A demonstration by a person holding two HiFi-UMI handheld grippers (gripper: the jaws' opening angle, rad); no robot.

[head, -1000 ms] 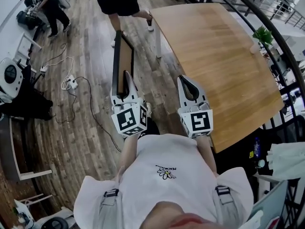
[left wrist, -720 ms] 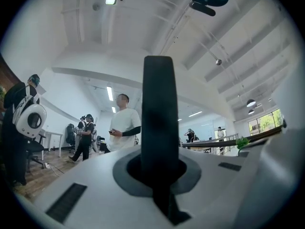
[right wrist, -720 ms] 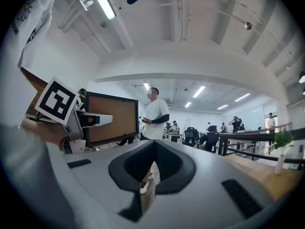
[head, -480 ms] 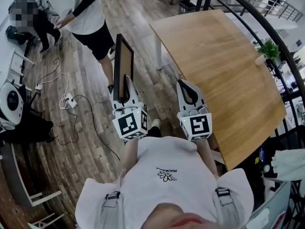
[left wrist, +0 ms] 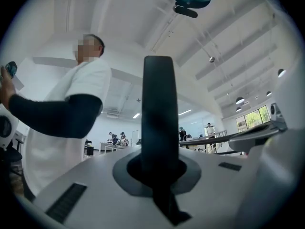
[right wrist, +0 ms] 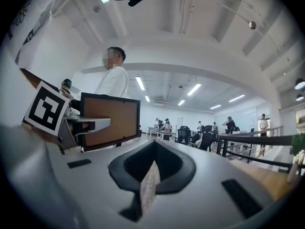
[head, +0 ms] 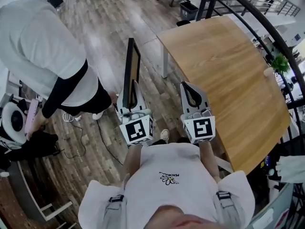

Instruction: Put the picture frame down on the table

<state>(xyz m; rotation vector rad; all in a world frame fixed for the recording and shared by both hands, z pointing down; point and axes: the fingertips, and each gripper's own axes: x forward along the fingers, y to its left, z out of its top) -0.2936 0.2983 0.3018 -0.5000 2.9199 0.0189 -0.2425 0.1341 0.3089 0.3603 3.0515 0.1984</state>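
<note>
The picture frame (head: 131,70), black-edged with a brown back, stands edge-on and upright over the wooden floor, held in my left gripper (head: 135,86), which is shut on its lower edge. In the left gripper view the frame's black edge (left wrist: 159,113) rises straight up between the jaws. My right gripper (head: 189,86) is level with it to the right, shut with nothing in it, near the corner of the wooden table (head: 228,66). The right gripper view shows the frame's brown back (right wrist: 109,120) at the left, with the left gripper's marker cube (right wrist: 45,108) beside it.
A person in a white shirt with dark sleeves (head: 45,56) stands bent over close at the left. A white table leg (head: 164,63) is just ahead of the grippers. A small potted plant (head: 280,63) sits at the table's far right edge, by a black railing (head: 259,18).
The person at the left has come much closer and now fills the left of the head view. Both grippers and the frame have shifted slightly right; the left grip is unchanged.
</note>
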